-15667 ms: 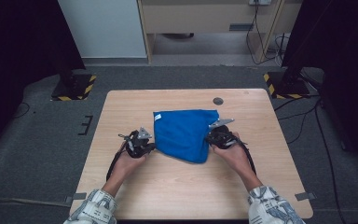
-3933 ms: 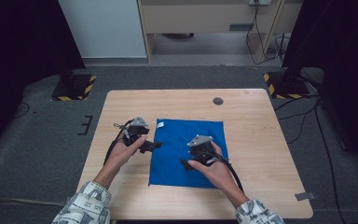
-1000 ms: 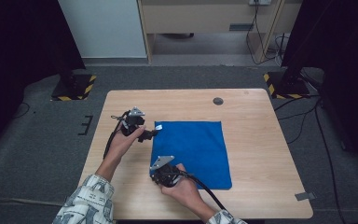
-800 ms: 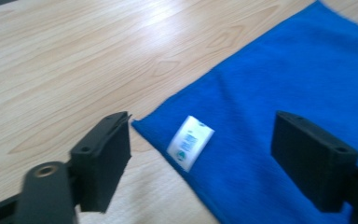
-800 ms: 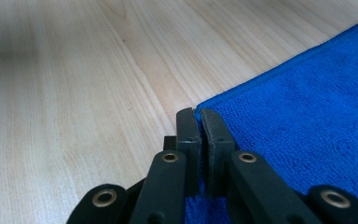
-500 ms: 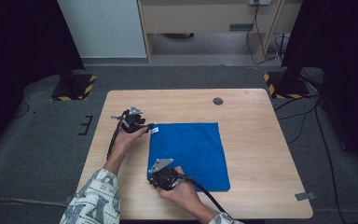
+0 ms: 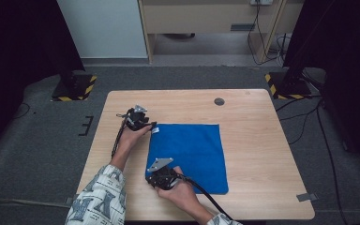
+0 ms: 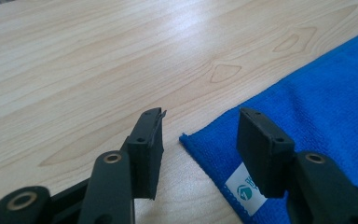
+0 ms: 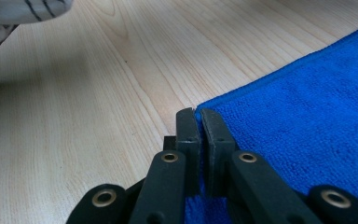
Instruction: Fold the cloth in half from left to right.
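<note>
Blue cloth (image 7: 192, 154) lies flat on the wooden table (image 7: 262, 140), single layer, roughly rectangular. Long axis runs near-to-far in the high view, from the person's edge toward the far side; short axis runs across. Edges sit slightly skewed to the table edges, the near right corner reaching closest to the person.

Look: saturated blue microfibre, fine looped nap, stitched hem along the borders, no visible wrinkles. A small white tag with a teal logo (image 8: 245, 190) is sewn at one corner.

Left gripper (image 8: 199, 140): jaws have just been closing and now stand about half open. The tagged corner of the cloth sits between them. One jaw is over bare wood just outside the hem, the other over the cloth itself beside the tag. Pads are not pressing on the fabric, so nothing is gripped. In the high view this gripper (image 7: 143, 123) is at the far left corner of the cloth.

Right gripper (image 9: 198, 116): jaws pinched together, almost no gap, clamped on the near left corner of the cloth. The blue hem runs up between the pads, with fabric spreading off to one side of the jaws and bare wood on the other. In the high view it (image 7: 161, 177) sits at that corner, hand behind it.

A patterned sleeve (image 7: 98, 197) covers the left forearm.
</note>
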`<move>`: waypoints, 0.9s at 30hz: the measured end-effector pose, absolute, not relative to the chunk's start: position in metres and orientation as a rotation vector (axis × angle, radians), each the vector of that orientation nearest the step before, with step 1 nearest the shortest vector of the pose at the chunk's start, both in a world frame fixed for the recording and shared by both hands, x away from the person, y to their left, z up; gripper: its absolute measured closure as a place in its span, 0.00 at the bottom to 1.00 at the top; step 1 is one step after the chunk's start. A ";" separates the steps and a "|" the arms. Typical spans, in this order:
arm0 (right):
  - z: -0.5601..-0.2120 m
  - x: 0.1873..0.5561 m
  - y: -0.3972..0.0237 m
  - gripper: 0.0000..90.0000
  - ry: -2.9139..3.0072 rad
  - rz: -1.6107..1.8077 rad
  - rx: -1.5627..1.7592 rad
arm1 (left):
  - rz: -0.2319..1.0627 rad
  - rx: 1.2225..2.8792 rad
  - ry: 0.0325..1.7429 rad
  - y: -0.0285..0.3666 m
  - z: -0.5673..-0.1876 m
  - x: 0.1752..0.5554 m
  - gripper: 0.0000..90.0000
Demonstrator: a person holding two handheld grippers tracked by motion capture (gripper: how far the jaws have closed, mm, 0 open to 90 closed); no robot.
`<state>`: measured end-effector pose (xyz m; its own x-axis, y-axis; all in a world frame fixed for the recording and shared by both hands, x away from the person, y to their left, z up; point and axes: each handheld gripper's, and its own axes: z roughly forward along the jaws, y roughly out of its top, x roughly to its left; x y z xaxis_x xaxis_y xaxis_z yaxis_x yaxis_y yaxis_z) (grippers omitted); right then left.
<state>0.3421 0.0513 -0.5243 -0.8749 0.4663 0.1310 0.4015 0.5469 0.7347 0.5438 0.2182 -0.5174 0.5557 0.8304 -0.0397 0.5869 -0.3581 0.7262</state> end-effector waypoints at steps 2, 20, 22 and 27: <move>-0.525 0.342 0.051 0.97 2.696 1.244 0.758 | 0.435 2.072 1.141 0.217 -0.519 0.546 0.56; -0.523 0.344 0.049 0.96 2.689 1.241 0.771 | 0.389 2.101 1.104 0.211 -0.529 0.539 0.82; -0.524 0.344 0.049 0.96 2.687 1.238 0.774 | 0.382 2.104 1.096 0.210 -0.529 0.537 0.90; -0.522 0.344 0.049 0.96 2.679 1.237 0.777 | 0.391 2.100 1.109 0.207 -0.526 0.538 0.98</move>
<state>0.3438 0.0492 -0.5215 -0.8664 0.4828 0.1273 0.4101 0.5427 0.7330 0.5377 0.2072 -0.5260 0.5844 0.8091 -0.0624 0.5914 -0.3720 0.7155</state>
